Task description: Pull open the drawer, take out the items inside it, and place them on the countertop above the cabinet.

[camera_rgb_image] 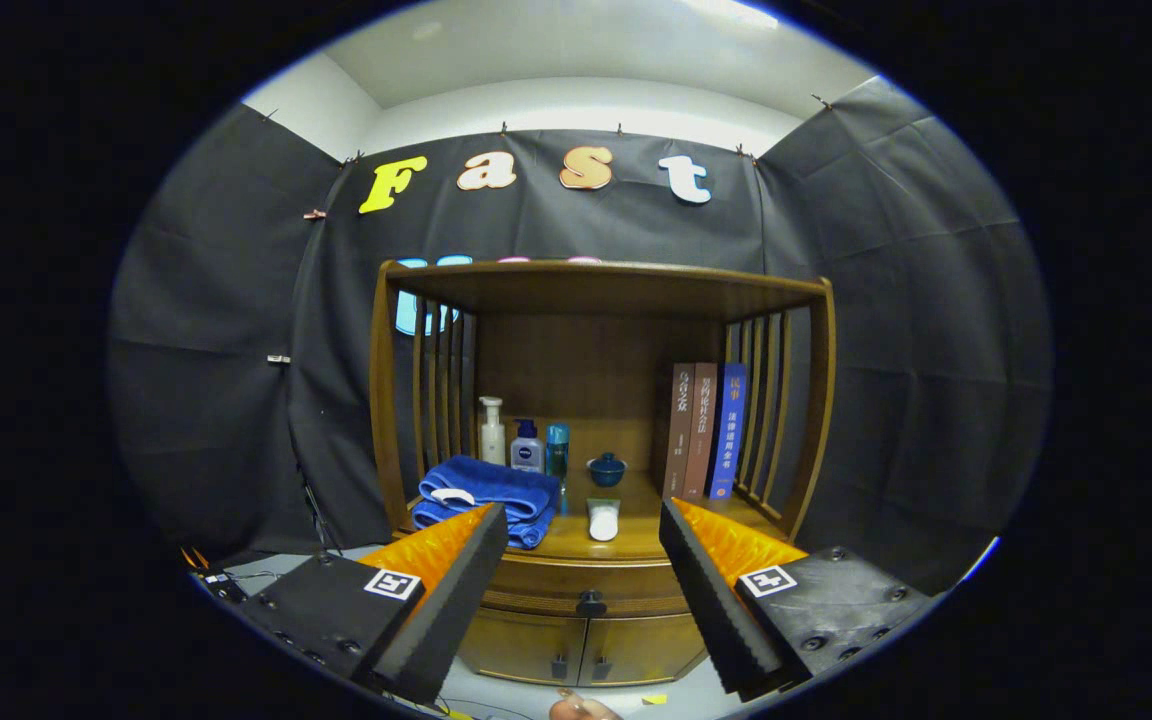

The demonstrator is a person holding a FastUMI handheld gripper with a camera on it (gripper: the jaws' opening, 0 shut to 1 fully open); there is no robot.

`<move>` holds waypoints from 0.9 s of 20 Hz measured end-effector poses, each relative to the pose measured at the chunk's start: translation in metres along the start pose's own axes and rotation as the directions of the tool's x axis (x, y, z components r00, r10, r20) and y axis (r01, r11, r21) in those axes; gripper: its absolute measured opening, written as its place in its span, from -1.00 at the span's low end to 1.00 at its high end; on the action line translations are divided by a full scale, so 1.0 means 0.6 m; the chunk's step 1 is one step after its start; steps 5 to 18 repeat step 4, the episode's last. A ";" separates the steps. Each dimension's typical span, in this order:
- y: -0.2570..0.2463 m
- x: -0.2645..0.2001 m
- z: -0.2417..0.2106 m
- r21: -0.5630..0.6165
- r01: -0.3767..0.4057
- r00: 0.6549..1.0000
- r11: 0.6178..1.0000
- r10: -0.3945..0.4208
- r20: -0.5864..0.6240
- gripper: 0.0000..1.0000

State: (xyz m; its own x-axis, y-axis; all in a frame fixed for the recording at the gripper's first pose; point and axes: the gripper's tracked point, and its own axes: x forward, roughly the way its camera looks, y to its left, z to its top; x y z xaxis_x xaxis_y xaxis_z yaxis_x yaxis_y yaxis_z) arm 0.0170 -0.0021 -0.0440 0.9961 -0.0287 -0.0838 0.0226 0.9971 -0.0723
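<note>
A wooden cabinet (601,300) with a shelf hutch stands ahead of me. Its drawer (586,585) is closed, with a dark knob (591,603) at the middle of its front. My gripper (584,520) is open, fingers spread wide, with nothing between them; the knob lies beyond and between the fingertips. On the countertop (636,535) above the drawer lie a folded blue towel (488,497) at the left and a small white tube (603,520) at the middle.
At the back of the countertop stand a white pump bottle (492,430), two smaller bottles (528,447), a small blue lidded cup (606,468) and three upright books (704,430). Two lower cabinet doors (581,650) sit under the drawer. Slatted sides flank the hutch.
</note>
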 end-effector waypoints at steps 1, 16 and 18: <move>0.001 -0.010 0.014 -0.003 0.000 1.000 1.000 0.000 0.011 1.00; 0.004 -0.030 0.046 0.002 -0.003 0.999 1.000 0.003 0.036 1.00; 0.004 -0.030 0.046 0.002 -0.003 0.999 1.000 0.003 0.036 1.00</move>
